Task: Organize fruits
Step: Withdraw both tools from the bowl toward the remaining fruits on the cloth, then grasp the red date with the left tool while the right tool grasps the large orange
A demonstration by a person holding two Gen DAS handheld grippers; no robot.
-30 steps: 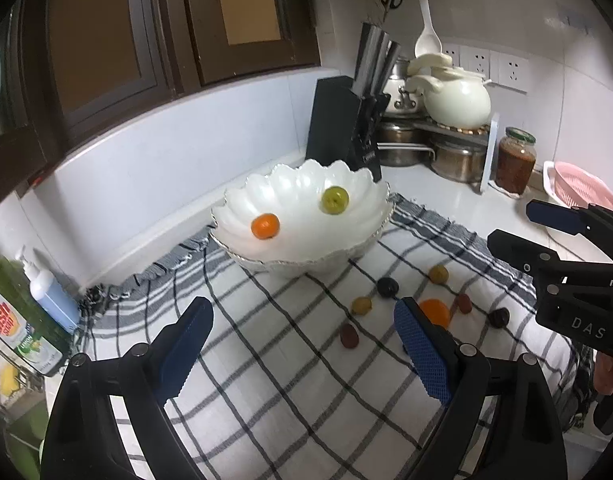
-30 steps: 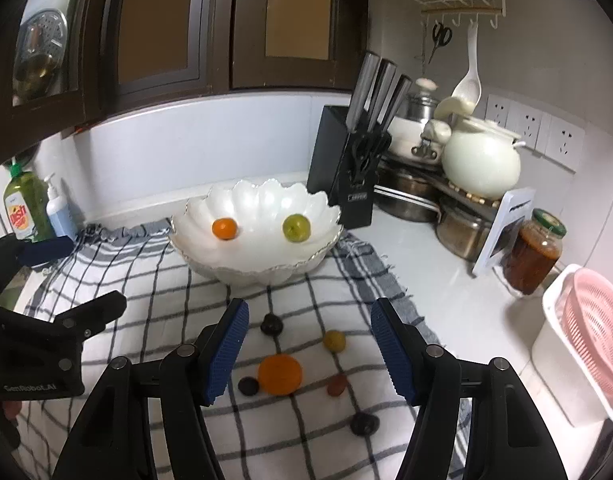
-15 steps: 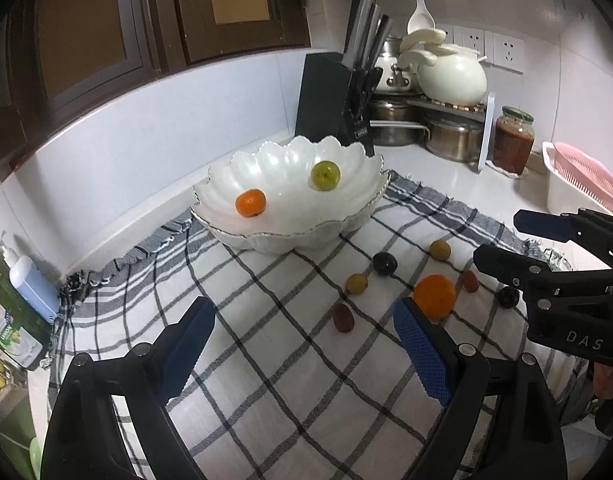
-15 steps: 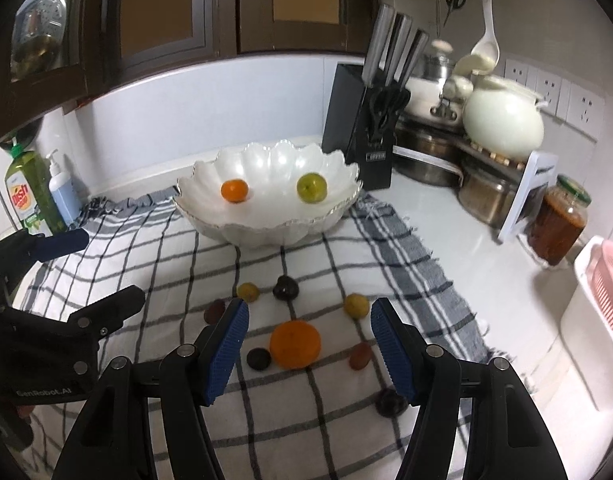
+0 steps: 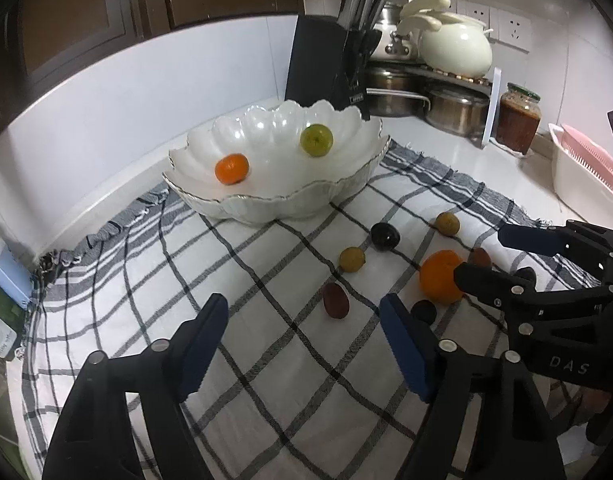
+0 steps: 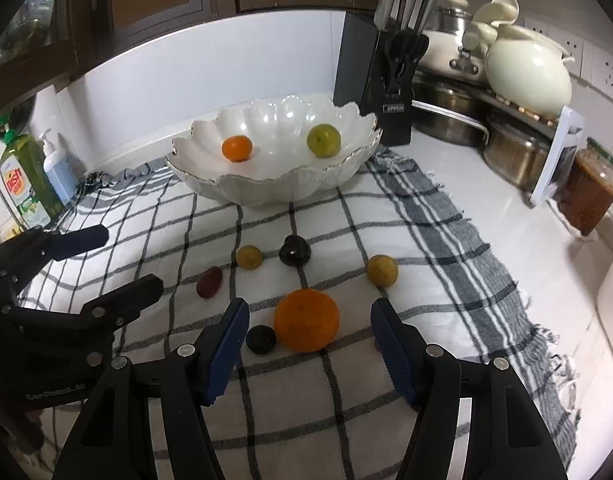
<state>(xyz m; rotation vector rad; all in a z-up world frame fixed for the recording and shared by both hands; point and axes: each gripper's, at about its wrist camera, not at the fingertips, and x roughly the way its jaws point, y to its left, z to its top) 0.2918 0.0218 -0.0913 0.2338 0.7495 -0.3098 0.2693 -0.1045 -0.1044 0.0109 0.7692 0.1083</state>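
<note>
While you hold both claws low over the grey-and-white checked cloth (image 6: 386, 216) on the white bench (image 6: 486, 208), the stock reads as follows.

Left claw (image 5: 302, 340): blue-padded, jaws closing, nothing between them yet; bare cloth lies under the gap. A dark red oval fruit (image 5: 335, 300) sits just ahead of it, nearer the right pad.

Right claw (image 6: 308, 348): blue-padded, jaws at a middling spread, gripping nothing. The large orange (image 6: 306, 320) lies on the cloth just ahead of the gap, roughly centred between the pads and touching neither. A small black round fruit (image 6: 260, 339) sits just beside the orange, close to the claw's left pad.

White scalloped ceramic bowl with a thin gilt rim (image 6: 266, 188): stands at the far end of the cloth. Contents: one small tangerine (image 6: 237, 148) on the left, one green round fruit (image 6: 323, 140) on the right, well apart.

Loose on the cloth, between bowl and claws:
- one dark plum-like fruit (image 6: 293, 252), centre;
- one small yellow-brown fruit (image 6: 249, 257), just to its left;
- a second yellow-brown fruit (image 6: 382, 270), to the right;
- the dark red oval fruit, farthest left in the right wrist view;
- another reddish fruit (image 5: 480, 257) and a dark one behind the right claw's fingers in the left wrist view, mostly hidden.

Surroundings: black knife block (image 6: 370, 92) behind the bowl; cream lidded pot (image 6: 526, 76) over steel pans; glass jar of brown-red paste (image 6: 590, 196); green dish-soap bottle (image 6: 26, 176) at far left.
</note>
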